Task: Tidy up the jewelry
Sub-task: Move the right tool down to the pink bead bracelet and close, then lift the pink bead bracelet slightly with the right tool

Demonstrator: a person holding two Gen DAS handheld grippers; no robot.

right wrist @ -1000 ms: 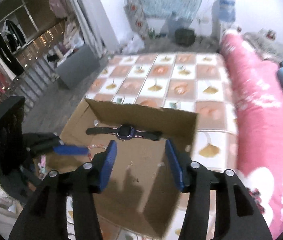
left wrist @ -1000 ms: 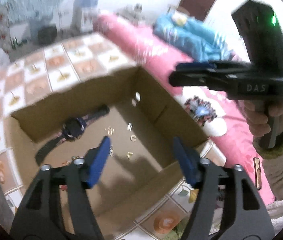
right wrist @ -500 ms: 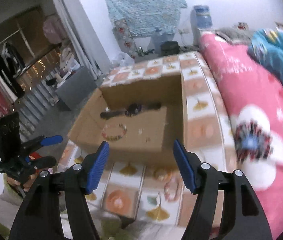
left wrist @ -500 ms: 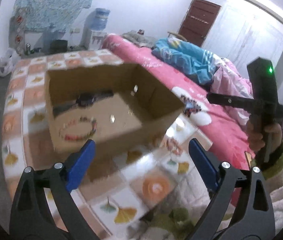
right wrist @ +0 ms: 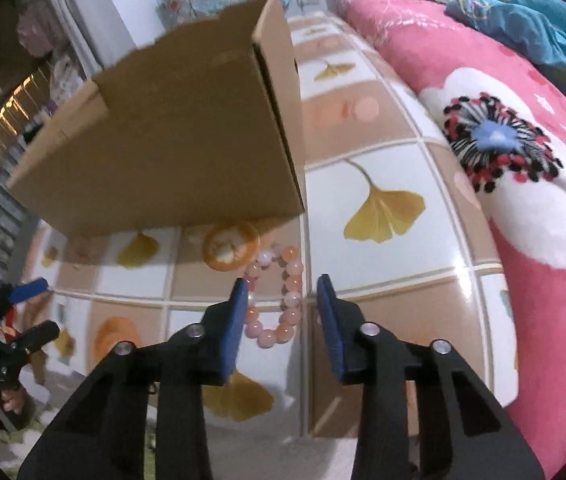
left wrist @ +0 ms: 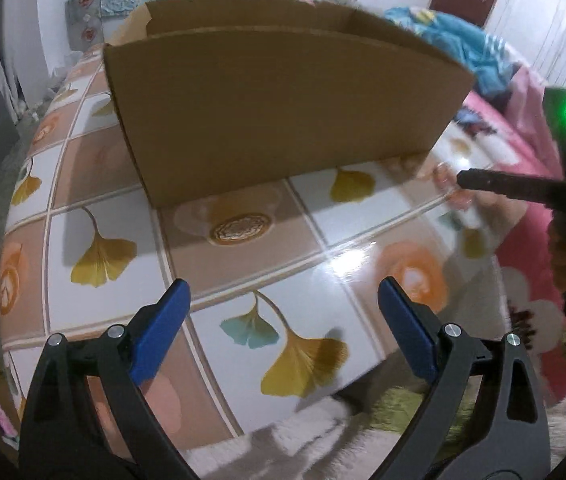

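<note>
A pink and orange bead bracelet (right wrist: pixel 279 296) lies on the tiled table just in front of the cardboard box (right wrist: pixel 187 140). My right gripper (right wrist: pixel 281 306) is open, low over the table, with its blue pads (right wrist: pixel 233 328) either side of the bracelet. In the left wrist view the bracelet (left wrist: pixel 445 178) is blurred at the box's right corner, by the tip of my right gripper (left wrist: pixel 483 184). My left gripper (left wrist: pixel 281 324) is open and empty over the table's near part, facing the box's front wall (left wrist: pixel 283 108). The box's inside is hidden.
The table (left wrist: pixel 95 184) has a glossy tiled top with ginkgo-leaf prints. A bed with a pink flowered blanket (right wrist: pixel 523 128) runs along its right side. A fluffy green and white rug (left wrist: pixel 323 440) lies below the near table edge. A round gold print (left wrist: pixel 241 228) shows by the box.
Both grippers dropped from above the box, where a watch, bracelet and rings showed inside, to low over the table in front of it. My right gripper now brackets the bracelet.
</note>
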